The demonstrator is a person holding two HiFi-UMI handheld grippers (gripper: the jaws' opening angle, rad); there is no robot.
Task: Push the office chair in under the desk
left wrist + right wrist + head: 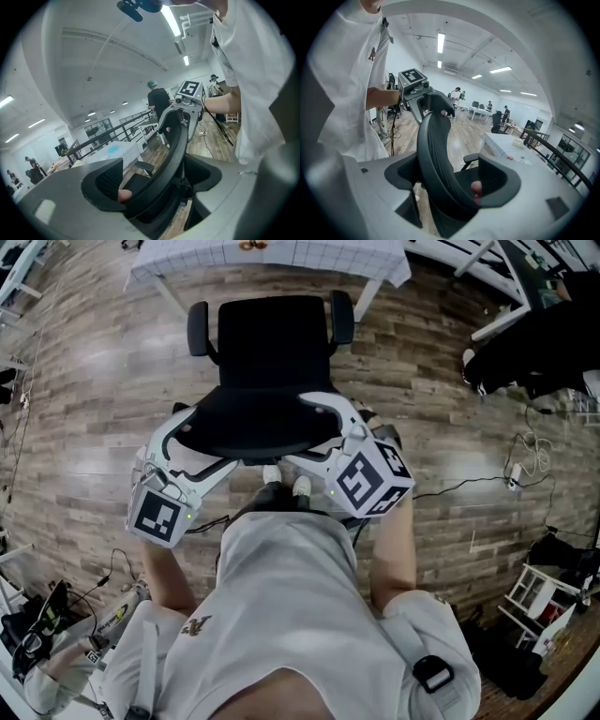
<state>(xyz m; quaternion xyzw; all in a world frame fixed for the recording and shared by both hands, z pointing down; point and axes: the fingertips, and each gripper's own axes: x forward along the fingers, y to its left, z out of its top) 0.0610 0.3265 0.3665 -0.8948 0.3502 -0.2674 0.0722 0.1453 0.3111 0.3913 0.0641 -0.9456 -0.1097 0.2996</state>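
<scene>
Head cam: above me, steeply down over left gripper (200, 442) and right gripper (314, 432). Each gripper cam sits close behind its jaws, looking along them. All three share the chair backrest (253, 427) between the jaws. I get the opposite gripper beyond.

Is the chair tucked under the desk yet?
Not yet. The chair stands out on the floor; its whole seat shows in front of the desk.
</scene>
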